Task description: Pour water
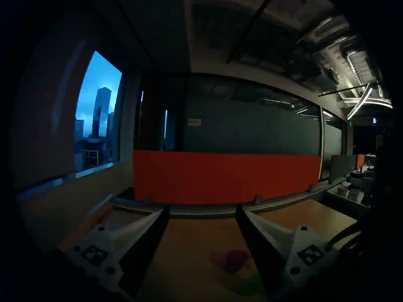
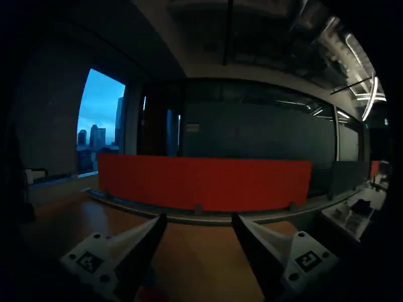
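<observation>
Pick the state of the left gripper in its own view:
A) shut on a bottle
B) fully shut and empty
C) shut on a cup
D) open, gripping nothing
D: the left gripper stands wide open, with the wooden desk showing through the gap and nothing pressed between its two sides.

The desk [image 1: 191,251] is smooth wood; the red divider [image 1: 226,176] looks matt; the left gripper [image 1: 201,210] has matt white plastic fingers [image 1: 126,234].

Dim office, red divider [image 1: 226,177], window [image 1: 98,121]
</observation>
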The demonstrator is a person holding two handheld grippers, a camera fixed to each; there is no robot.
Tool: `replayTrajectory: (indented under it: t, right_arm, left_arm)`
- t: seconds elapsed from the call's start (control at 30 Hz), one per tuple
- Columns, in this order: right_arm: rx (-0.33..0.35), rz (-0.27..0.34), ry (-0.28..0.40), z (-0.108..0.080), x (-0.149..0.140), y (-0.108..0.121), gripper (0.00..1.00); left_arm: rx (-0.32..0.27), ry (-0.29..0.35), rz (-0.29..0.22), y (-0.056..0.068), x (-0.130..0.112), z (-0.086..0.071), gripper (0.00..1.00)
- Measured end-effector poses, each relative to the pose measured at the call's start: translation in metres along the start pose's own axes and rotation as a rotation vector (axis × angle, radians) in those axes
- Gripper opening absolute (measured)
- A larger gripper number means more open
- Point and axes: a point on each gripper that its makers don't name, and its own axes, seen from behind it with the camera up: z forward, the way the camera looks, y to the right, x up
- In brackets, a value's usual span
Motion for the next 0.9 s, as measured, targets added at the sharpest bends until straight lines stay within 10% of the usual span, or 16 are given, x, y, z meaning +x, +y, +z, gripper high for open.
replayTrajectory:
  t: [0.9]
  right_arm:
    - [0.206,-0.093,-0.030,0.003,0.006,-0.028,0.99]
  left_arm:
    - [-0.259,-0.027,0.052,0.046,0.006,0.005,0.96]
